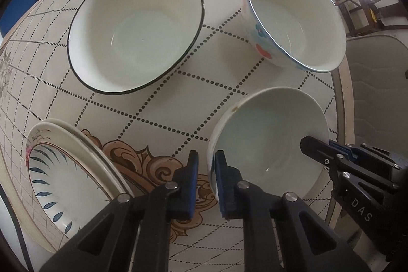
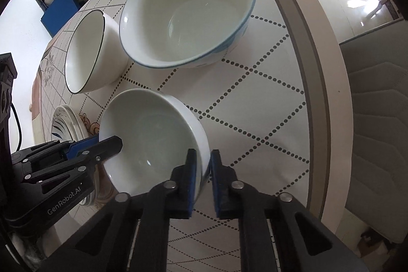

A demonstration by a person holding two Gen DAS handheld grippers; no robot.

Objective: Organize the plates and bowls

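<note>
A plain white bowl point(image 1: 267, 142) is held by both grippers, one on each side of its rim. My left gripper point(image 1: 207, 170) is shut on its left rim. My right gripper point(image 2: 204, 170) is shut on its right rim; it also shows in the left wrist view point(image 1: 316, 147). The same bowl point(image 2: 153, 139) is slightly tilted in the right wrist view. A large black-rimmed white bowl point(image 1: 135, 29) stands at the back left. A blue-rimmed flowered bowl point(image 1: 295, 17) stands at the back right. Stacked plates with a blue leaf pattern point(image 1: 63, 175) lie at the front left.
The round table point(image 2: 255, 106) has a dotted diamond-pattern cloth and a beige rim point(image 2: 321, 83). A padded chair point(image 2: 377, 119) stands past the right edge. A blue box point(image 2: 61, 9) sits on the floor beyond the far side.
</note>
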